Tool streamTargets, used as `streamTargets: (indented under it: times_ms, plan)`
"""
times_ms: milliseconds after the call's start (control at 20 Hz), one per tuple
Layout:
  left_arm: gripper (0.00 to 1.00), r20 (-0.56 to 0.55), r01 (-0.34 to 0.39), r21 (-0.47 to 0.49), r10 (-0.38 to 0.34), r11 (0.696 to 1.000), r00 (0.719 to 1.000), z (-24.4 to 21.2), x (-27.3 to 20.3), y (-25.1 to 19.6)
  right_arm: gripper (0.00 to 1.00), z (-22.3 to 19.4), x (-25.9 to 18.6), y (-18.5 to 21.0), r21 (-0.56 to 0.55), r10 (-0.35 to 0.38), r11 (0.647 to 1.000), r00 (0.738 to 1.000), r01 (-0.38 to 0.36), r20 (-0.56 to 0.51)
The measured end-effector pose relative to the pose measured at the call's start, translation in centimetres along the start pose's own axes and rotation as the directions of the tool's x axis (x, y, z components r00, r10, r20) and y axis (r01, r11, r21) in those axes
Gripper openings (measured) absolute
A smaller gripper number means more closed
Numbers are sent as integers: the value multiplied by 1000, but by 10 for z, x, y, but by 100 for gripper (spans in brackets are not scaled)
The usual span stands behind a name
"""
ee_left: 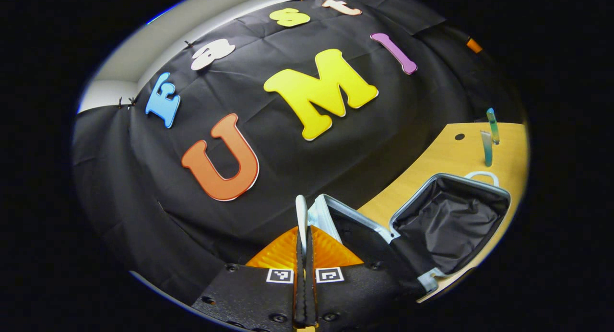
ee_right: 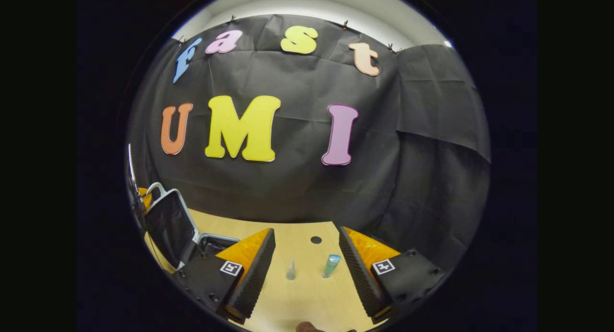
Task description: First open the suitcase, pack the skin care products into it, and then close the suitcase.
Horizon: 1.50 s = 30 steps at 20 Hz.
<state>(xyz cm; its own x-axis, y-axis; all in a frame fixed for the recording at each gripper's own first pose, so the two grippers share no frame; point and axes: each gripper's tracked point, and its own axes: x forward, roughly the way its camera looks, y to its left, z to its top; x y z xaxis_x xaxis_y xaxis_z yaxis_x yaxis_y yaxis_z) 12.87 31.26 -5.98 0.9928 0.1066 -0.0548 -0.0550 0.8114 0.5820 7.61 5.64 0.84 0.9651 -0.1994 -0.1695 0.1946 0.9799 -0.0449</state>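
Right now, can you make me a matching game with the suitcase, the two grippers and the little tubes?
Things:
1. suitcase
2. left gripper
3. right gripper
4. skin care tubes

States:
A. fingers spread wide apart
B. standing upright on the wooden table
C. lid lifted, dark lining showing
D. fingers squeezed on the white handle

Pairs: 1-C, 2-D, 3-A, 4-B

The suitcase (ee_right: 170, 226) is partly cut off at the right gripper view's edge; beside it, the two tubes (ee_right: 331, 266) are too small to identify.
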Motion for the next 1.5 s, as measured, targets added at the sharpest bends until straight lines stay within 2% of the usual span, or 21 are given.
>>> streamTargets:
  times_ms: [150,250,500,750,950,1000,1100,1150,1200,1250,1350,1450,1500]
  plan:
    - [3,-55,-5,-7,5,1000,998,-57,4,13,79,-3,-12,10,-7,-24,1000,1000,24,-3]
    - [3,-132,-1,-34,-3,999,991,-100,12,21,79,-4,-17,16,-8,-31,999,999,31,-7]
    - [3,-292,-9,-209,-54,978,955,-193,16,7,80,-21,-21,23,-41,-42,998,998,41,-39]
    - [3,-345,-51,-360,-82,931,935,-230,10,-16,80,-32,-25,23,-48,-41,998,998,38,-50]
    - [11,-381,-58,-469,-143,881,913,-256,2,-32,80,-48,-27,14,-36,-41,999,996,38,-79]
    - [14,-371,-70,-496,-138,866,918,-256,0,-31,80,-53,-28,12,-34,-40,999,995,37,-86]
    - [14,-398,-139,-494,-81,858,914,-260,1,-20,80,-59,-28,6,-35,-32,999,995,29,-90]
    - [23,-409,-156,-504,-76,849,909,-260,-4,-17,80,-60,-28,4,-36,-26,999,996,23,-87]
    - [58,-412,-172,-524,-72,834,908,-253,-8,-15,80,-62,-25,0,-37,-18,999,996,15,-83]
    - [53,-395,-169,-552,-77,817,916,-238,-14,-15,80,-64,-23,-4,-38,-8,999,997,5,-82]
    - [67,-345,-157,-574,-63,804,937,-196,-21,-19,80,-71,-16,-16,-27,7,1000,997,-9,-80]
    - [83,-301,-131,-574,-59,808,952,-155,-30,-30,80,-80,-7,-33,-5,19,1000,996,-20,-86]
    - [98,-282,-116,-570,-62,813,957,-135,-35,-41,80,-86,-1,-43,6,23,1000,995,-23,-93]
